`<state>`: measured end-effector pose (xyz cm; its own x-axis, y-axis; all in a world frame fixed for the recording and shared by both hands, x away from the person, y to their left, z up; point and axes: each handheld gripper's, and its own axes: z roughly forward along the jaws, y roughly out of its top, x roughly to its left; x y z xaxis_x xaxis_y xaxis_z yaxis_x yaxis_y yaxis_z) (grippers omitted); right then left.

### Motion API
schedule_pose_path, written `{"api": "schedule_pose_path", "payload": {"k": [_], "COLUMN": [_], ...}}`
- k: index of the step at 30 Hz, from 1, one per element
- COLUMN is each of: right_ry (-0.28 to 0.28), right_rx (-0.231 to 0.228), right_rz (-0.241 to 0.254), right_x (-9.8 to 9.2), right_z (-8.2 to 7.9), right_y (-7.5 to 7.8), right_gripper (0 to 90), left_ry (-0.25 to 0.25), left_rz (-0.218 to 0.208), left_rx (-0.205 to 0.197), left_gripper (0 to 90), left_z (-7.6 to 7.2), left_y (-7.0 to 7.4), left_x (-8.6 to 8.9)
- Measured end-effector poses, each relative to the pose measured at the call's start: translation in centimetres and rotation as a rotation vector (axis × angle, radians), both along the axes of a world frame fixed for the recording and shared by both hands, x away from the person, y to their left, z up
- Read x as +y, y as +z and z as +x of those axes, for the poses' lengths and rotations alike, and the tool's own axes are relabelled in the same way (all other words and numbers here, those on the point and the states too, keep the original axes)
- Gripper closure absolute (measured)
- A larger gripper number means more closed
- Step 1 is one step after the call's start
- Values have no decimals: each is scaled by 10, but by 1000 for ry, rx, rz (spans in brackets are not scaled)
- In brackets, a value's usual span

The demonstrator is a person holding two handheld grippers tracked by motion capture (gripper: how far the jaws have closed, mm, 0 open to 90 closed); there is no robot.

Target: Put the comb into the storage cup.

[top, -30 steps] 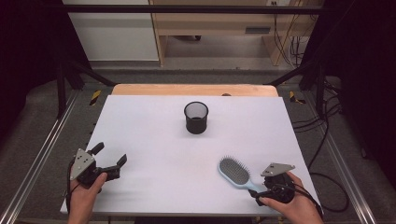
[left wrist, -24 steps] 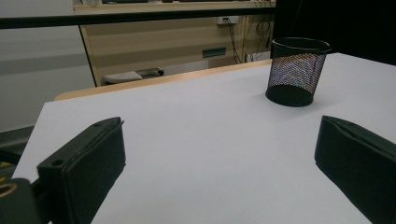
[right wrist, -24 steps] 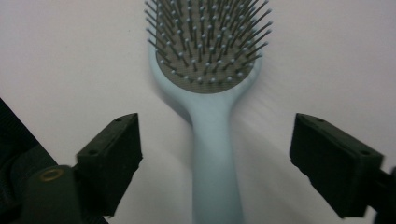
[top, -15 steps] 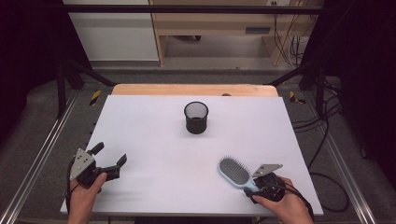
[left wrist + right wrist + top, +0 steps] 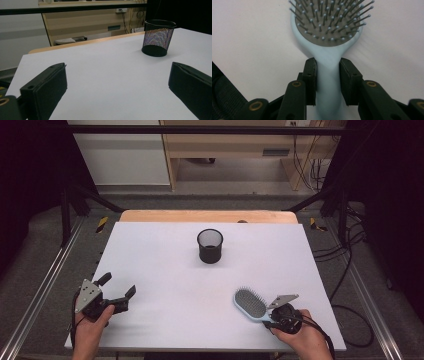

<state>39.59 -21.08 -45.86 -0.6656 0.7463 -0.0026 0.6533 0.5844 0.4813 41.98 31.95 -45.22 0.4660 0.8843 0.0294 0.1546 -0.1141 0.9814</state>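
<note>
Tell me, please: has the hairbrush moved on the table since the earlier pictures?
No. The hairbrush lies at the same spot, equally far from the mesh cup. The right gripper has just been closing its fingers on the handle.

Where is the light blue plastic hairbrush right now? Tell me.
In the high view, the light blue plastic hairbrush lies bristles-up near the white table's front right corner, its handle between the right gripper's jaws, nearer than the black mesh cup.
</note>
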Motion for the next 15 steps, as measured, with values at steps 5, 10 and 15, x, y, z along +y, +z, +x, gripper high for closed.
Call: {"api": "schedule_pose_path", "payload": {"k": [5, 10, 15], "right_ry": [-2, -8, -28], "right_rx": [18, -34, -75], "right_rz": [-19, 30, 68], "right_x": [3, 1, 2], "right_z": [2, 11, 31], "right_y": [2, 11, 19], "right_gripper": [695, 696, 696], "left_ry": [1, 4, 1], "left_rz": [-4, -5, -4], "left_rx": [-1, -1, 0], "left_gripper": [19, 20, 19], "left_z": [0, 0, 0], "left_y": [0, 0, 1], "left_x": [1, 1, 0]}}
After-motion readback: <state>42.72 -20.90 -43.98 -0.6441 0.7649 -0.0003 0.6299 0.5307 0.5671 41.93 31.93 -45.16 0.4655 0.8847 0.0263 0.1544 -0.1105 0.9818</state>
